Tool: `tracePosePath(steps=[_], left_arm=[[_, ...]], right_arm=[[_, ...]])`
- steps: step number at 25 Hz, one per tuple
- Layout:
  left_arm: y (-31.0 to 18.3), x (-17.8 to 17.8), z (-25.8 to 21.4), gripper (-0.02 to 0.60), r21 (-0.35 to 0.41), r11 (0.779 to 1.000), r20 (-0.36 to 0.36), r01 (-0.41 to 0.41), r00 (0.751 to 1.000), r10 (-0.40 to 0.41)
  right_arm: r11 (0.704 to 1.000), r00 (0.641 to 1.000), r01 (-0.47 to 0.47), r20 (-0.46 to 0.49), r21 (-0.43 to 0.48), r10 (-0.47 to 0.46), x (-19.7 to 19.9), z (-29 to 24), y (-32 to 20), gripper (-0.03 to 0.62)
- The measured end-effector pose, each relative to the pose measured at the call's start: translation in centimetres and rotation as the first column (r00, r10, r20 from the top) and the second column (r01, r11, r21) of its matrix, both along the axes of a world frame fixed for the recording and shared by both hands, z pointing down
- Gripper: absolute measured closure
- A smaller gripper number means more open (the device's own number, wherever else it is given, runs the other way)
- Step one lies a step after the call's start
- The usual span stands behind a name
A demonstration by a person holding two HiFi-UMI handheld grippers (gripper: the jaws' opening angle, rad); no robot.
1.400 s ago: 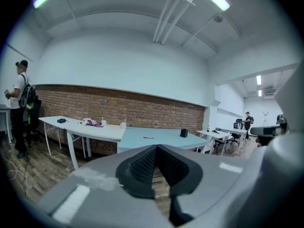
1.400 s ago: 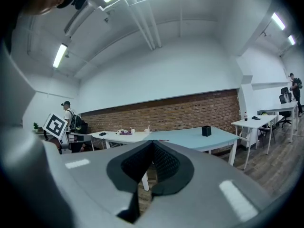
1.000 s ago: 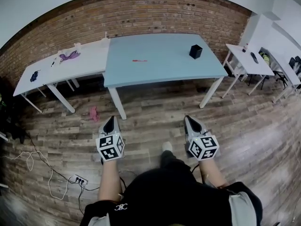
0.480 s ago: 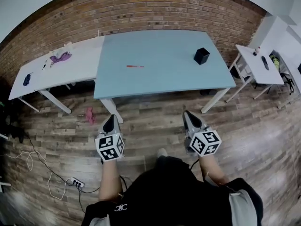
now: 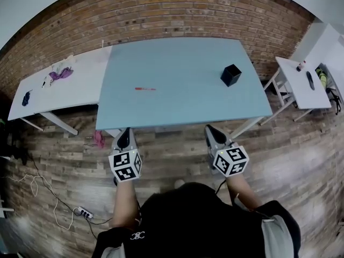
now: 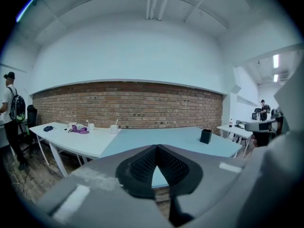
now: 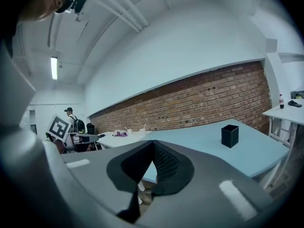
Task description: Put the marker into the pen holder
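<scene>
A thin red marker lies on the blue table, left of its middle. The black square pen holder stands upright near the table's right end; it also shows in the left gripper view and the right gripper view. My left gripper is at the table's near edge, below the marker, its jaws shut on nothing. My right gripper is level with it at the near edge, below and left of the holder, jaws also closed and empty. Neither gripper view shows the marker.
A white table with a purple cloth adjoins the blue one on the left. A small white table stands right. Behind is a brick wall. A pink object and a power strip with cables lie on the floor. A person stands far left.
I have walked forward: the blue table has come nearer, and both shut grippers have gone from over the wooden floor up to its near edge.
</scene>
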State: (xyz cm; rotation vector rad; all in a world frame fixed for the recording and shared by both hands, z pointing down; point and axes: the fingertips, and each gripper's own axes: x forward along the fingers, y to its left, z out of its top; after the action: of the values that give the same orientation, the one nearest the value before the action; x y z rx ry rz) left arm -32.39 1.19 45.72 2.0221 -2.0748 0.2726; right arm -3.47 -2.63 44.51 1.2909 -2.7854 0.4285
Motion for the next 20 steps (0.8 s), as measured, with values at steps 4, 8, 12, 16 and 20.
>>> tracePosePath(steps=[4,8,12,16,20], left_arm=[[-2.2,1.6,0.0,0.574,-0.008,1.000,0.051,-0.021,0.998,0.022],[-4.0,1.7,0.1,0.574,-0.026,0.999,0.106,-0.047,0.993,0.049],[-6.0,0.7,0.9,0.574,-0.059,0.997,0.127,-0.053,0.990,0.060],[-9.0,0.2,1.7,0.574,-0.063,0.996,0.129,-0.066,0.989,0.074],[-13.2,-0.2,2.4,0.574,-0.076,0.992,0.154,-0.104,0.981,0.114]], right_arm=[[1.000,1.000,0.021,0.004,-0.009,-0.021,0.6,0.3,-2.4,0.591],[0.998,0.999,0.050,-0.008,-0.033,-0.051,0.3,1.2,-3.8,0.591],[0.995,0.996,0.083,-0.030,-0.048,-0.085,-0.5,2.3,-5.0,0.591],[0.996,0.996,0.078,-0.049,-0.053,-0.081,-0.8,3.1,-6.9,0.591],[0.997,0.996,0.059,-0.069,-0.057,-0.063,-1.3,3.4,-9.8,0.591]])
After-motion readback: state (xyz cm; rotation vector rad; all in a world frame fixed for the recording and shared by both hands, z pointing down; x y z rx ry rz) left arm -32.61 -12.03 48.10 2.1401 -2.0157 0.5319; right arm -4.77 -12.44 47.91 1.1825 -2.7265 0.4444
